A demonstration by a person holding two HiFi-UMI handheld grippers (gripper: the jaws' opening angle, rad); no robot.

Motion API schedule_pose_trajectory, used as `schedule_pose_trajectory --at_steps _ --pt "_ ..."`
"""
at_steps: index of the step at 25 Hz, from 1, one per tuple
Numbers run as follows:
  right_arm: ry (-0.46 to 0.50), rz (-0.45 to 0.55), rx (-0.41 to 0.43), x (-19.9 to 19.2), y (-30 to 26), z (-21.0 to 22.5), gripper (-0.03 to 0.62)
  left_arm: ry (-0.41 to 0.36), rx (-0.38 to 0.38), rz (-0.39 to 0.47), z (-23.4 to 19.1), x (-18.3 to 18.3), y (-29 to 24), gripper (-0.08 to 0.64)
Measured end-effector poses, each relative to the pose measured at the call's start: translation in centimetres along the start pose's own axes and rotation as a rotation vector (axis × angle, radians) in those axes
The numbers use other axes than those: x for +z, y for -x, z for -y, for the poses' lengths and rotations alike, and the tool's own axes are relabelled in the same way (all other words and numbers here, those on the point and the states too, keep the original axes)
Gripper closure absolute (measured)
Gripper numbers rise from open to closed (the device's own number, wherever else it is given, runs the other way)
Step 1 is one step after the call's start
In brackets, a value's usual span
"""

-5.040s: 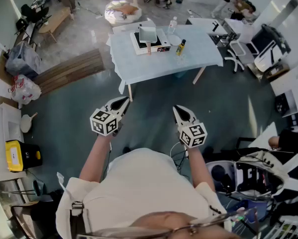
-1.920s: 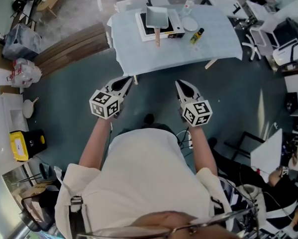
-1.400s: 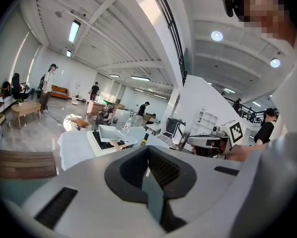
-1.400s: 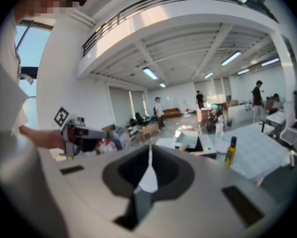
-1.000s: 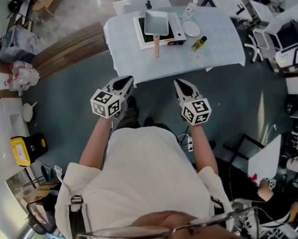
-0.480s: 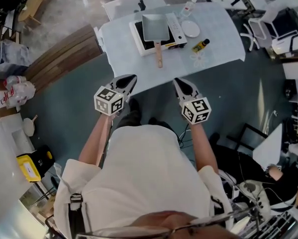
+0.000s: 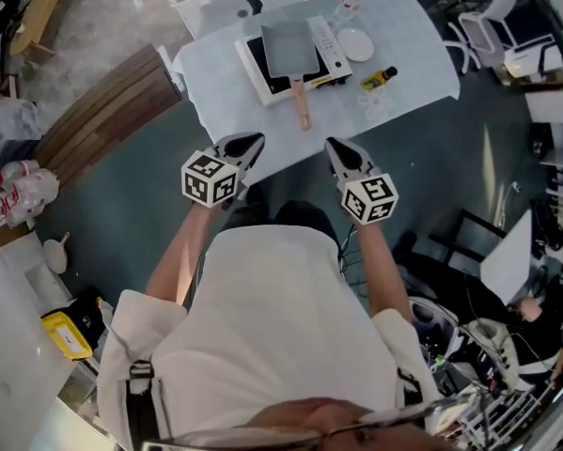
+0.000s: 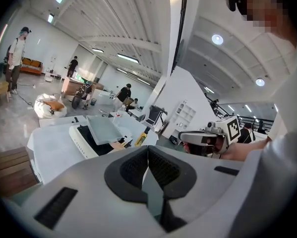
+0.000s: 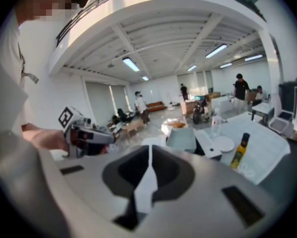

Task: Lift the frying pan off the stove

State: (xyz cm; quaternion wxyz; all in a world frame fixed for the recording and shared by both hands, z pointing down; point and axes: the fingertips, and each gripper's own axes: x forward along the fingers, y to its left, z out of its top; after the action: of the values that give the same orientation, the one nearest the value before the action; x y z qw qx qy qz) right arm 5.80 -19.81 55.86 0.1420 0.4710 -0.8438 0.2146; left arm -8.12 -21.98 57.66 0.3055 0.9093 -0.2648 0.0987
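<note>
So the person has both arms stretched out in front of them, one tool in each hand, and neither is holding anything: the left gripper (image 7: 252,140) has its jaws clenched tight with nothing between them, which its own view (image 8: 148,151) shows clearly, and the right gripper (image 7: 330,145) is the same, pads pressed together and empty (image 9: 149,163). The grey square metal frying pan (image 7: 289,48) sits on the white portable stove with a black glass top (image 7: 255,68), and its pale wooden handle (image 7: 303,111) sticks out over the stove's front edge towards the person. All of that is on a table covered with a light cloth (image 7: 220,83). Both grippers point roughly at it but are well short of the pan and touch nothing. From the left gripper view the pan (image 8: 103,129) is ahead and a bit to the left on the stove (image 8: 82,138); from the right gripper view it (image 9: 182,138) is nearly dead ahead. Just right of the stove there's a small round white plate (image 7: 356,43), and nearer the person a yellow bottle with a black cap (image 7: 379,78) lies on the cloth in the head view, though the right gripper view shows it upright (image 9: 239,151)
</note>
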Motion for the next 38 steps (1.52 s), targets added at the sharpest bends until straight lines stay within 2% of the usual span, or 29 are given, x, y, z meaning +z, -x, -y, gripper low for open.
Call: schedule_pose_trajectory --at_steps 6,11,16,24,27,30,34,38 --pt "-0.024 -0.028 -0.015 -0.5 -1.7 1.4 0.555 0.054 -0.036 -0.018 -1.2 0.2 -2.3 0.529" --pt "-0.045 -0.054 0.004 -0.8 -3.2 2.5 0.555 0.100 -0.057 -0.038 -1.9 0.1 -4.7 0.529" --pt "-0.060 -0.095 0.046 -1.7 -5.0 4.2 0.555 0.146 -0.058 -0.050 -2.8 0.0 -7.7 0.529" --pt "-0.108 -0.192 0.153 -4.7 -8.6 6.2 0.555 0.275 -0.026 -0.086 -5.4 -1.9 -12.8 0.524" --pt "-0.129 -0.235 0.185 -6.2 -9.8 6.9 0.542 0.347 -0.025 -0.101 -6.3 -2.9 -14.7 0.481" --pt "-0.162 -0.275 0.222 -7.4 -10.9 7.4 0.474 0.433 -0.017 -0.114 -7.5 -3.8 -16.2 0.437" --pt "-0.202 -0.312 0.255 -8.5 -12.3 8.1 0.445 0.523 0.010 -0.135 -9.3 -5.1 -17.8 0.389" --pt "-0.232 -0.353 0.293 -9.7 -13.7 8.6 0.417 0.606 -0.003 -0.157 -10.3 -6.2 -19.6 0.339"
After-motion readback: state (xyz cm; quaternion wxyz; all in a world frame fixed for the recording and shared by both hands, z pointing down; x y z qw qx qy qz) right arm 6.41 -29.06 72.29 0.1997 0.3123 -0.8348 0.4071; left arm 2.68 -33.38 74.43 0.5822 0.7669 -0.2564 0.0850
